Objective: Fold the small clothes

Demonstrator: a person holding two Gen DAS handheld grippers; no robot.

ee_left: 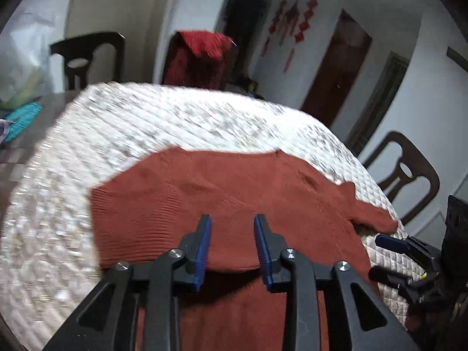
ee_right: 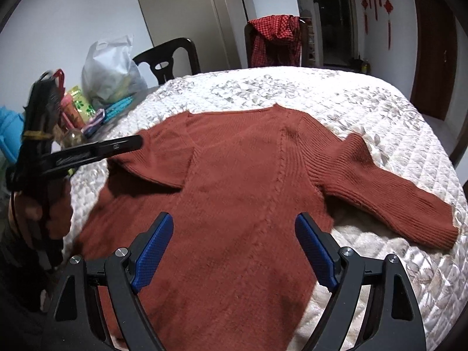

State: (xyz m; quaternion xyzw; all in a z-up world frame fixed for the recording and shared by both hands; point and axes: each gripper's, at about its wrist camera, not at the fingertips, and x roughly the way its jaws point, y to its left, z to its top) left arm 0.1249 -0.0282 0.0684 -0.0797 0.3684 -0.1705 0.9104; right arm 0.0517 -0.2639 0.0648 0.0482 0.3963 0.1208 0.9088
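Note:
A rust-red knit sweater [ee_right: 242, 181] lies flat on a white quilted cover [ee_right: 292, 87]. Its left sleeve [ee_right: 158, 161] is folded in over the chest, and its right sleeve [ee_right: 380, 190] stretches out to the right. My right gripper [ee_right: 234, 218] hovers over the lower body of the sweater, jaws wide apart and empty. In the right wrist view my left gripper [ee_right: 134, 144] reaches in from the left, its tip over the folded sleeve. In its own view the left gripper [ee_left: 232, 219] stands above the sweater [ee_left: 234, 193] with a narrow gap and nothing between the pads. The right gripper [ee_left: 380, 256] shows at the right edge.
Dark wooden chairs [ee_right: 169, 58] [ee_left: 406, 172] stand around the table. A red checked garment [ee_right: 278, 38] hangs over the far chair. A white plastic bag [ee_right: 111, 70], bottles [ee_right: 76, 108] and a teal item [ee_right: 117, 108] crowd the table's left end beside the cover.

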